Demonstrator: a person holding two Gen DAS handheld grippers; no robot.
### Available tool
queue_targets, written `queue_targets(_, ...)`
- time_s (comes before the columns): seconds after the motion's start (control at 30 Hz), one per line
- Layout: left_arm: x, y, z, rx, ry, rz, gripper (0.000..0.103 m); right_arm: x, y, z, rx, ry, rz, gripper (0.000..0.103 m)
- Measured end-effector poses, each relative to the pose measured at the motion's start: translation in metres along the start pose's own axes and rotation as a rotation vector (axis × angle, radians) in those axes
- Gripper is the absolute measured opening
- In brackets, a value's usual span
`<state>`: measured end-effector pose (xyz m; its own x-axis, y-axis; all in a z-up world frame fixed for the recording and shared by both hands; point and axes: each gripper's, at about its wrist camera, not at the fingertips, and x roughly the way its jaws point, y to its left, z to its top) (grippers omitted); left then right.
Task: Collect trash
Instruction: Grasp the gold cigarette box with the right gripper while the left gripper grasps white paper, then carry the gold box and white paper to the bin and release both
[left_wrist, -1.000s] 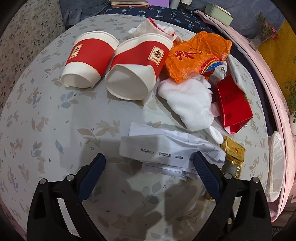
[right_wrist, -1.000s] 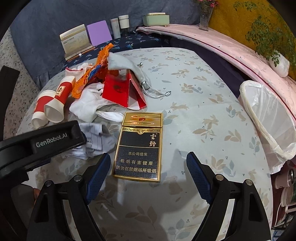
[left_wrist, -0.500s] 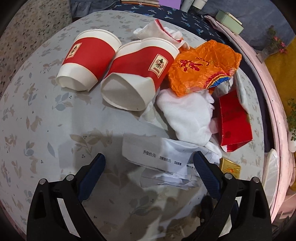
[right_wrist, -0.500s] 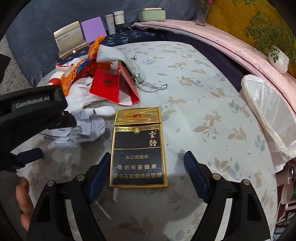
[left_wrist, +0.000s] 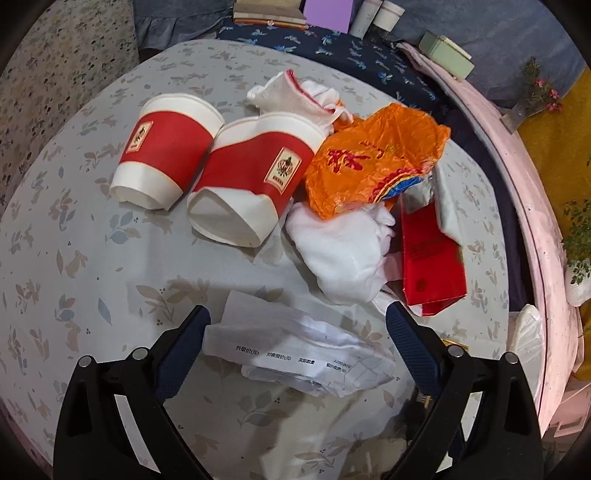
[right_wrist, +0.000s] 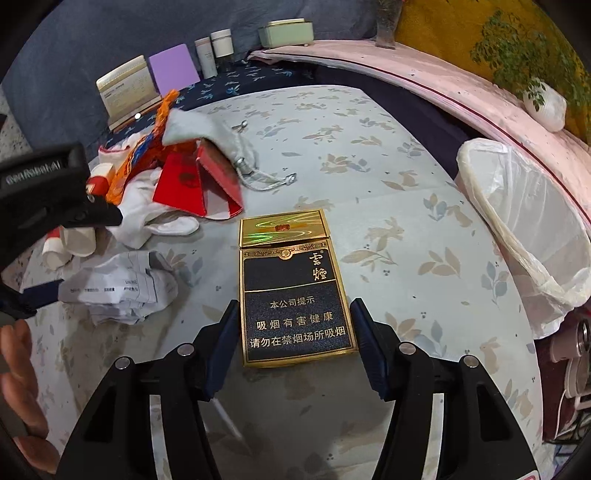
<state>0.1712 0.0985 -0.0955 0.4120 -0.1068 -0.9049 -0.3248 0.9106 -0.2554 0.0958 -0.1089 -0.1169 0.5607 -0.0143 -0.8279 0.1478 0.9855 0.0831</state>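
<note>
A black and gold cigarette box (right_wrist: 291, 280) lies flat on the floral tablecloth. My right gripper (right_wrist: 294, 305) straddles its near half; its jaws are closing, with the pads right at the box's long sides and no firm press visible. Crumpled white paper (left_wrist: 303, 354) lies under my left gripper (left_wrist: 298, 312), which is open wide, a fingertip on each side. Beyond the paper lie two red and white paper cups (left_wrist: 166, 147) (left_wrist: 255, 173), an orange plastic bag (left_wrist: 373, 158), a white cloth (left_wrist: 340, 251) and a red packet (left_wrist: 430, 258).
A bin lined with a white bag (right_wrist: 517, 229) stands at the table's right edge. A grey drawstring pouch (right_wrist: 207, 136) rests on the trash pile. Books, jars and a green box sit behind the table. A person's hand (right_wrist: 18, 369) holds the left gripper's body (right_wrist: 48, 192).
My right gripper has moved forward over the cigarette box and its jaws have narrowed to the box's sides. The left gripper has drifted slightly, still open over the paper.
</note>
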Motion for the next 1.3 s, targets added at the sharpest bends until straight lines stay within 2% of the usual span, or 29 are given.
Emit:
queue_targets(0.1,0.011,-0.001,-0.003,-0.002,0.019,0.052,0.091,-0.004,-0.004,0.002,0.004,-0.010,-0.004,0.057)
queue_targets(0.17,0.016,-0.003,-0.005,0.017,0.028,0.085,0.085,-0.007,-0.006,0.003,0.004,-0.014,-0.003,0.057)
queue_targets(0.23,0.021,-0.004,-0.009,0.048,0.042,0.086,0.074,-0.010,-0.007,0.003,0.002,-0.018,-0.002,0.057)
queue_targets(0.3,0.020,-0.006,-0.014,0.089,0.026,0.094,0.072,-0.012,-0.008,0.003,0.003,-0.021,0.001,0.057)
queue_targets(0.33,0.019,-0.007,-0.017,0.103,0.023,0.092,0.066,-0.013,-0.009,0.004,0.004,-0.023,0.003,0.057)
queue_targets(0.37,0.018,-0.009,-0.018,0.120,0.021,0.088,0.063,-0.015,-0.009,0.004,0.007,-0.027,0.005,0.057)
queue_targets(0.4,0.017,-0.011,-0.021,0.139,0.015,0.083,0.054,-0.017,-0.010,0.005,0.010,-0.031,0.008,0.057)
queue_targets(0.43,0.015,-0.013,-0.023,0.157,0.013,0.074,0.050,-0.019,-0.010,0.005,0.013,-0.035,0.010,0.057)
queue_targets(0.47,0.014,-0.016,-0.025,0.172,0.011,0.065,0.042,-0.021,-0.010,0.005,0.016,-0.039,0.012,0.057)
queue_targets(0.57,0.011,-0.023,-0.034,0.215,0.013,0.032,0.035,-0.029,-0.012,0.007,0.020,-0.056,0.013,0.057)
queue_targets(0.63,0.007,-0.027,-0.039,0.232,0.010,0.013,0.027,-0.033,-0.014,0.007,0.025,-0.065,0.014,0.057)
queue_targets(0.73,0.000,-0.034,-0.046,0.265,-0.005,-0.012,0.022,-0.040,-0.018,0.007,0.033,-0.077,0.011,0.057)
queue_targets(1.1,-0.036,-0.072,-0.066,0.391,-0.084,-0.085,0.021,-0.070,-0.048,0.011,0.080,-0.142,-0.007,0.055)
queue_targets(1.17,-0.040,-0.081,-0.069,0.407,-0.092,-0.100,0.021,-0.075,-0.056,0.013,0.089,-0.153,-0.011,0.050)
queue_targets(1.2,-0.043,-0.085,-0.071,0.417,-0.095,-0.107,0.021,-0.077,-0.060,0.014,0.094,-0.152,-0.010,0.029)
queue_targets(1.23,-0.045,-0.090,-0.073,0.427,-0.098,-0.115,0.021,-0.077,-0.065,0.016,0.102,-0.145,-0.007,0.017)
queue_targets(1.3,-0.047,-0.099,-0.076,0.445,-0.103,-0.125,0.021,-0.077,-0.074,0.017,0.109,-0.144,-0.018,0.018)
